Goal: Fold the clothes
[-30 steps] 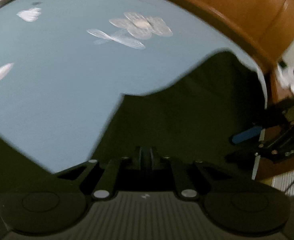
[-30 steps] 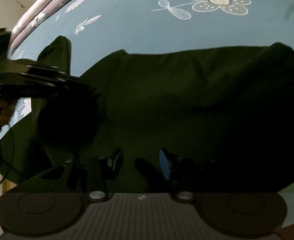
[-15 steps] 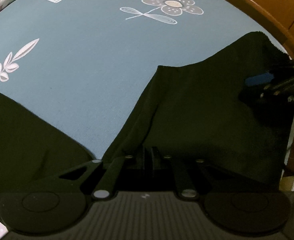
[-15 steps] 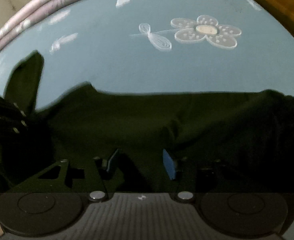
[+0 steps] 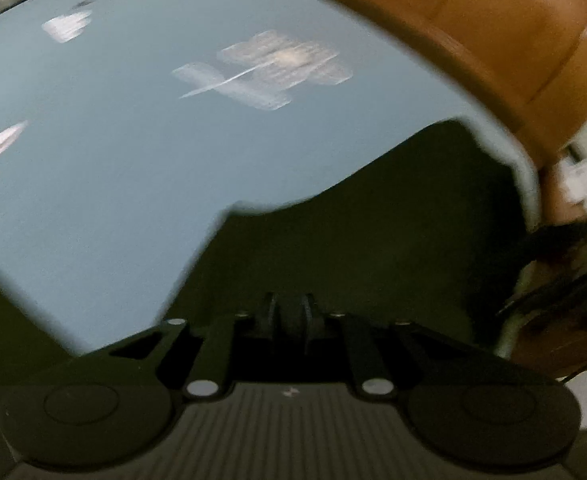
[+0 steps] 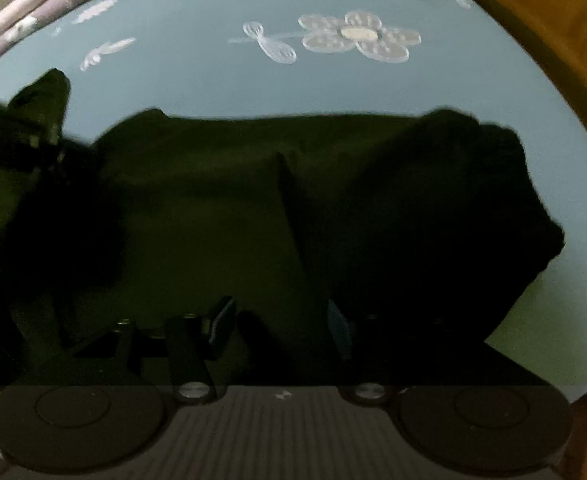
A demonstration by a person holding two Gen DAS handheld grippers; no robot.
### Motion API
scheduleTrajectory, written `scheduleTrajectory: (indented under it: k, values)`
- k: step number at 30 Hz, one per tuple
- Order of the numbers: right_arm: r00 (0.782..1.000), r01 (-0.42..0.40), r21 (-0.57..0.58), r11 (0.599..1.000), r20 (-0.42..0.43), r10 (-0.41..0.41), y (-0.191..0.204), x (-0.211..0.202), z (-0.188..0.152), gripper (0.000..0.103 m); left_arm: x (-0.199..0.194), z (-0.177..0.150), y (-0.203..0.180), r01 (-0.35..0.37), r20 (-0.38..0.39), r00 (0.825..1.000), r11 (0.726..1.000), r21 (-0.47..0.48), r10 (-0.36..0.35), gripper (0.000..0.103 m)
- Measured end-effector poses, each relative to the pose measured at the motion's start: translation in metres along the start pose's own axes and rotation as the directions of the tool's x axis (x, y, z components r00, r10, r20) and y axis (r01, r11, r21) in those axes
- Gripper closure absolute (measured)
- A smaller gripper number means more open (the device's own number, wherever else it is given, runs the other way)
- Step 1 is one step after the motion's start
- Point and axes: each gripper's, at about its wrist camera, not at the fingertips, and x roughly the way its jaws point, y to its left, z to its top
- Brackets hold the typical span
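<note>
Blue bedding [image 6: 197, 76] printed with white flowers spreads under everything, with a tan padded headboard [image 5: 493, 36] curving along its far side. On it lies the dark green garment [image 6: 213, 208], the thing I am folding; it fills the lower half of both wrist views, its far edge running fairly straight across the sheet.

My left gripper [image 5: 289, 312] shows a narrow gap between its fingers and the jaws are opening; dark cloth lies right at the tips, but I cannot tell whether any of it sits between them. My right gripper [image 6: 279, 328] stands spread above the cloth, jaws opening too, and nothing is pinched between its blue-faced pads [image 6: 221, 322].

I judge that a fold has just been laid and both tools are letting go. A doubled-over flap on the right side of the garment, with a crisp diagonal edge [image 6: 293, 216], suggests one side is already turned in. The next move, I think, calls for finding a fresh edge or corner on the unfolded part and gripping it cleanly with both tools before carrying it across.

Much is hard to read: the left view is smeared with blur, the garment is so dark that creases, seams and layers vanish, and its near hem is hidden behind my gripper bodies. What kind of garment it is I cannot say.
</note>
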Motion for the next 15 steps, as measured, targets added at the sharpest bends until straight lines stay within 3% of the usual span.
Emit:
scheduleTrajectory:
  k: [5,7,10,15]
  values:
    - [1.0,-0.008,-0.002,1.0,0.01,0.008,-0.003,0.002,-0.003,0.042,0.048,0.033,-0.039,0.146,0.009,0.989,0.988,0.05,-0.147,0.085]
    - [1.0,-0.015,0.019,1.0,0.007,0.015,-0.008,0.004,-0.005,0.041,0.068,0.037,-0.047,0.153,-0.001,0.988,0.987,0.045,-0.153,0.083]
    - [0.999,-0.038,0.03,0.999,0.017,0.037,-0.013,0.005,-0.009,0.037,0.084,0.039,-0.039,0.093,-0.01,0.996,0.996,-0.01,-0.093,0.082]
    - [0.997,-0.076,0.043,0.996,0.037,0.074,-0.018,0.01,-0.013,0.021,0.077,0.035,-0.021,0.093,-0.02,0.995,0.995,-0.034,-0.093,0.082]
